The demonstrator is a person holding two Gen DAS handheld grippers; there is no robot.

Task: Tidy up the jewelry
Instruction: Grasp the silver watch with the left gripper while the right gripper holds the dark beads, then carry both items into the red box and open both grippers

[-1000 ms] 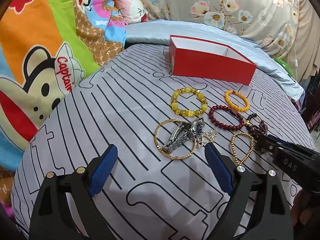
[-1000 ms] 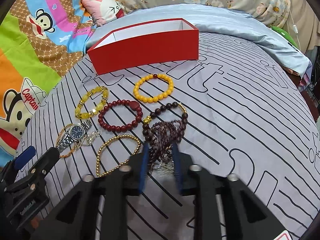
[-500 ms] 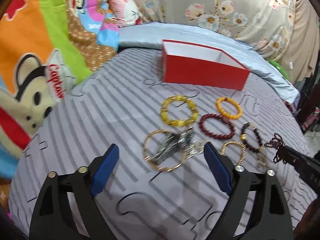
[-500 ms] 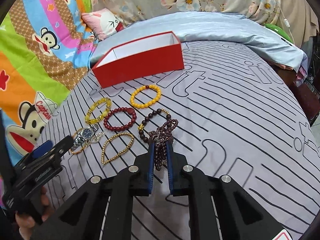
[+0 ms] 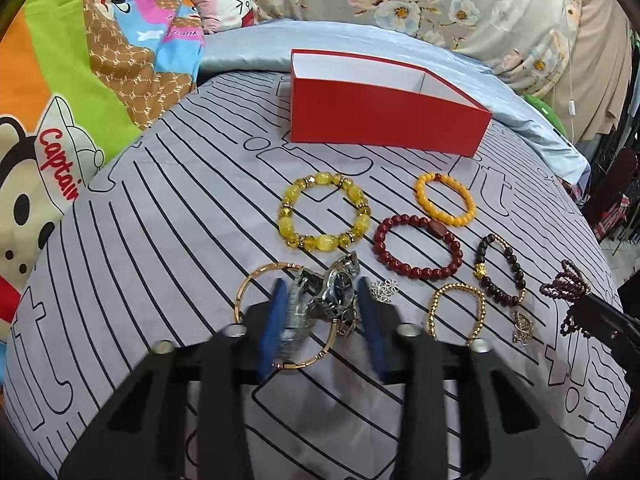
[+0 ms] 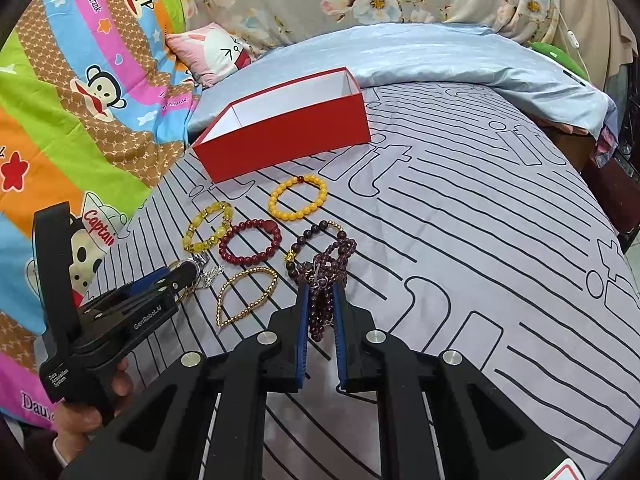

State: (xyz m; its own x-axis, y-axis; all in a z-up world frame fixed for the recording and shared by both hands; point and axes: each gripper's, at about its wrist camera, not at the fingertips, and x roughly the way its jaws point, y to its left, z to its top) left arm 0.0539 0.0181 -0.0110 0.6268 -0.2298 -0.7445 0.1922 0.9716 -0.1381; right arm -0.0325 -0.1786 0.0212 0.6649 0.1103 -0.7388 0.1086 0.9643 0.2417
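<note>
Left tool [image 5: 320, 312] closing around watch [image 5: 338, 290].

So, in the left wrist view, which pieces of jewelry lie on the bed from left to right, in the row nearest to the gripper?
Gold bangle → silver watch → small silver flower charm → gold bead bracelet → dark bead bracelet → purple bead strand, held off the bed at the far right.

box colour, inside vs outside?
Box: red outside, white inside. Clearest in the right wrist view.
</note>
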